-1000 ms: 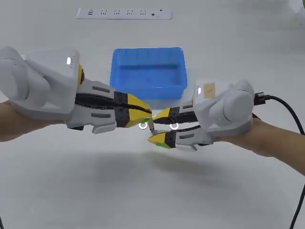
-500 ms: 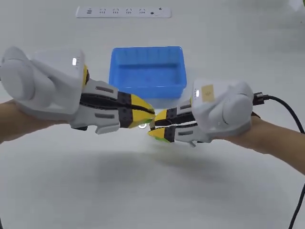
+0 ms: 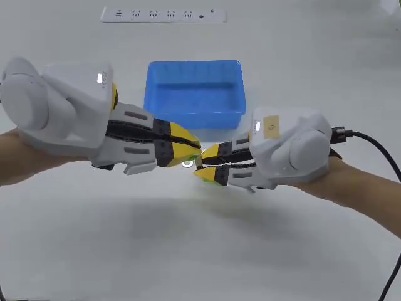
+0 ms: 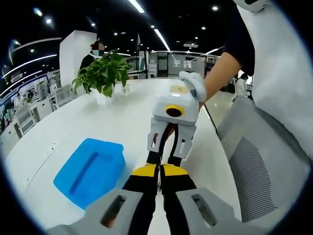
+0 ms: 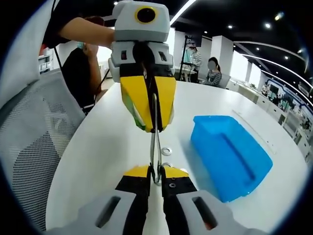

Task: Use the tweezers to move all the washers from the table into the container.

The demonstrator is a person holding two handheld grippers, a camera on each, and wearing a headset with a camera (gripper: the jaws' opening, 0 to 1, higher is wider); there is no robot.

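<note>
Slim metal tweezers (image 5: 154,142) run between the two grippers, which face each other tip to tip. My right gripper (image 5: 155,172) is shut on one end and my left gripper (image 5: 151,128) is shut on the other end. In the head view the left gripper (image 3: 197,152) meets the right gripper (image 3: 199,168) just in front of the blue container (image 3: 195,94). One washer (image 3: 187,163) lies on the table under the tips. The right gripper view has two washers, one (image 5: 167,150) beside the tweezers and another (image 5: 167,165) close to my jaws. The left gripper (image 4: 159,169) has its jaws together.
A white power strip (image 3: 163,15) lies at the table's far edge. A black cable (image 3: 376,147) trails from the right gripper. The blue container (image 5: 230,154) stands right of the tweezers. An office chair (image 5: 34,142), a potted plant (image 4: 102,73) and people lie beyond the table.
The right gripper's jaws have come together on the tweezers and the gripper has shifted slightly left, covering the washer that lay under it. The left gripper has barely moved.
</note>
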